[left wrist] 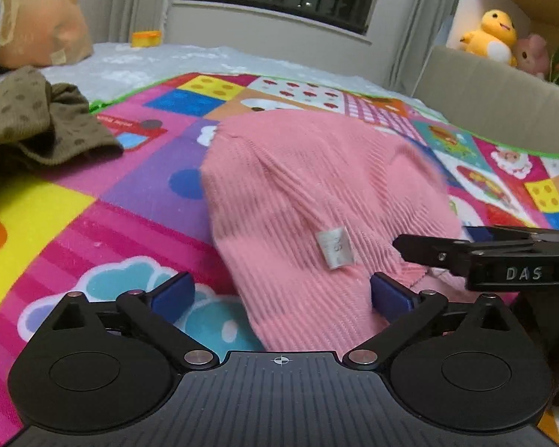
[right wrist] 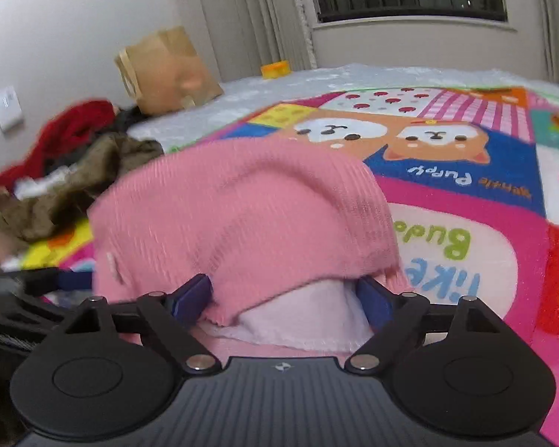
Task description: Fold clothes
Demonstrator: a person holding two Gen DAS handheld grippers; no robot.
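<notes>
the left tongs [left wrist: 279, 292] stand wide, both blue pads apart with the pink ribbed garment [left wrist: 309, 201] lying between and ahead of them; the left pad [left wrist: 173, 294] sits clear of the cloth over the mat, and the right pad [left wrist: 389, 298] is at the cloth's edge, not pinching it. a white label [left wrist: 334, 247] shows on the garment just ahead of the right pad. the garment lies bunched on a bright patchwork play mat [left wrist: 93, 201] spread over the bed.

the right tongs [right wrist: 285, 296] are also wide. the same pink garment [right wrist: 242, 208] fills the gap between their pads, with a paler inner layer [right wrist: 298, 316] showing at the near hem. the cloth is blurred there, and it touches or nearly touches both pads, though the pads do not look pressed together on it. in the left wrist view the right tongs [left wrist: 398, 244] come in from the right side, just beside the garment's near right corner.

off to the left of the left tongs and further ahead lies a crumpled olive dotted garment [left wrist: 37, 126]. from the right wrist view that olive heap [right wrist: 74, 178] is far left, with something red [right wrist: 63, 130] behind it. a brown paper bag [left wrist: 41, 18] stands far ahead on the left, and a yellow plush duck [left wrist: 492, 35] sits far ahead on the right.
</notes>
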